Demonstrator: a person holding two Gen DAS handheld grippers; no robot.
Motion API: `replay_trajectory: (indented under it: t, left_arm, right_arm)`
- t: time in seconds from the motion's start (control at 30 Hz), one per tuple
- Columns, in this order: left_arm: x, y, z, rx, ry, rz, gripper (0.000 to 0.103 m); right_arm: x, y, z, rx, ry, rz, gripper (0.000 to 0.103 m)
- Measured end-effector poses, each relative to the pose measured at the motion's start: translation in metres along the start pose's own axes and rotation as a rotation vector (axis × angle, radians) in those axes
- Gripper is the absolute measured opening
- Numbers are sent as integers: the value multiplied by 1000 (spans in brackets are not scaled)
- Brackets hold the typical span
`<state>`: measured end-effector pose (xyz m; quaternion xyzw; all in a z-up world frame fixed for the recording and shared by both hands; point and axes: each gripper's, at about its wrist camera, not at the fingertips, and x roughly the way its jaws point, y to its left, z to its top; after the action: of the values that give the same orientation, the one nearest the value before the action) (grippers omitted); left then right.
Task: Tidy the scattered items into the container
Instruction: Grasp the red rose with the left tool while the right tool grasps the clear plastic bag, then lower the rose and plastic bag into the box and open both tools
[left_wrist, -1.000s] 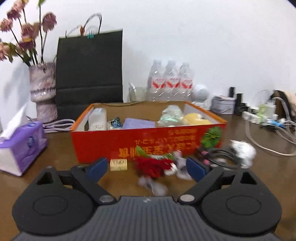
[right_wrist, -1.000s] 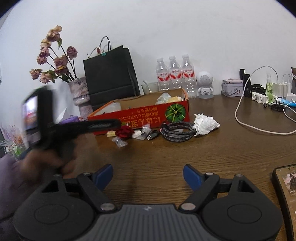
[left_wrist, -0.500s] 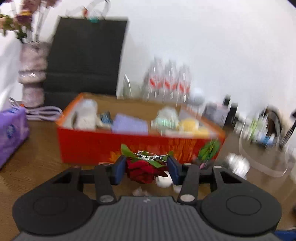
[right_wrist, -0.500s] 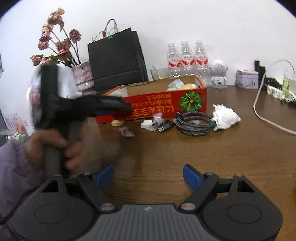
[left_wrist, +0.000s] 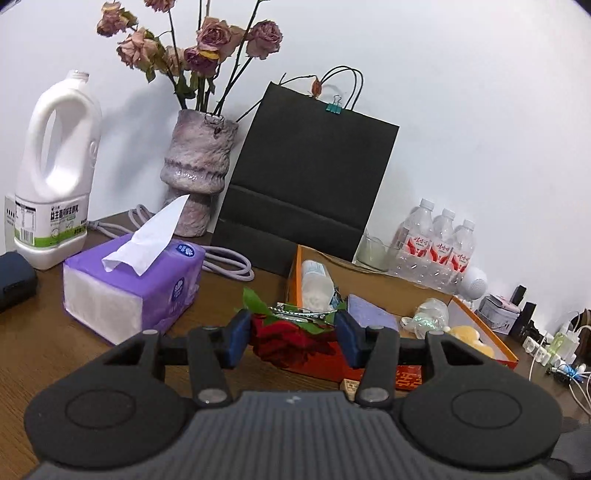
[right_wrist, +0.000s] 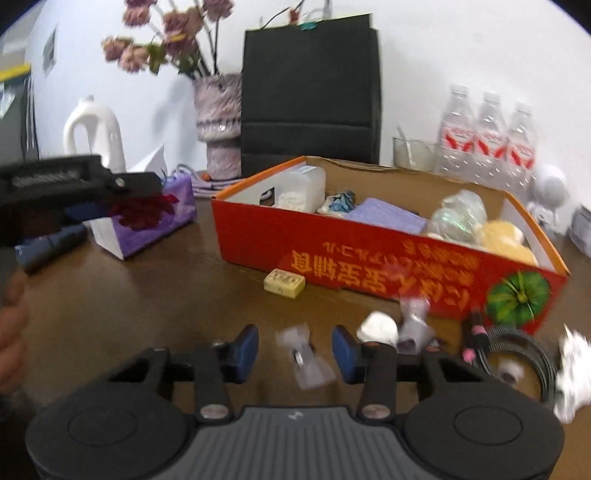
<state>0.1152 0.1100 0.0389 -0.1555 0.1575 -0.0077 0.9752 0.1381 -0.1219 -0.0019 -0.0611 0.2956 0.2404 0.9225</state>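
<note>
The red cardboard box holds several items, and its orange end wall is just behind my left gripper. That gripper is shut on a red rose with green leaves, held above the table left of the box. The rose and left gripper also appear in the right wrist view. My right gripper hangs low in front of the box. Its jaws are closing around a small clear packet, with gaps on both sides. A beige block, a white wad and a coiled black cable lie nearby.
A purple tissue box, a white jug, a vase of dried roses and a black paper bag stand left of and behind the box. Water bottles stand at the back right. A crumpled white tissue lies by the cable.
My left gripper shut on the rose and carried it up and to the left. My right gripper moved forward to the items before the box and its jaws narrowed.
</note>
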Motion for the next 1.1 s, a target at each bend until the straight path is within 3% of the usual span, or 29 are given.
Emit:
replay_trajectory:
  t: [0.03,0.1,0.17,0.3,0.4,0.47,0.53,0.7,0.93,1.1]
  left_arm:
    - [1,2,1,-4,3,2,51]
    - [2,6,2,-15,9,10,51]
    - [1,6,1,-16,21,12,51]
    - [-1,-4,-5,48,2,7,50]
    - [-17,-22,-11,88,-1,29,50]
    - [-44,-40,-22,57,20,46,50]
    - [-72,-59,-37,23,31,5,50]
    - [-137,-97,-67,92,-26,-74,50]
    - [-184,-116,-71,134,-70,-97,50]
    - [-191,-118,-74,145,-66,-88,50]
  right_arm:
    - [6,2,1,-17,19,4,42]
    - [16,3,-2,-21,62,-9,26]
    - [14,3,-5,-1,45,-9,14]
    - [-3,5,-8,58,15,-26,13]
    - [-46,4,-14,105,-78,-54,13]
    - [-77,1,-23,114,-126,-79,14]
    - [-108,-5,-37,129,-159,-97,14]
    - [-158,-15,-60,168,-177,-126,14]
    - [-211,0,-73,162,-295,-83,14]
    - [-224,7,-77,148,-311,-67,14]
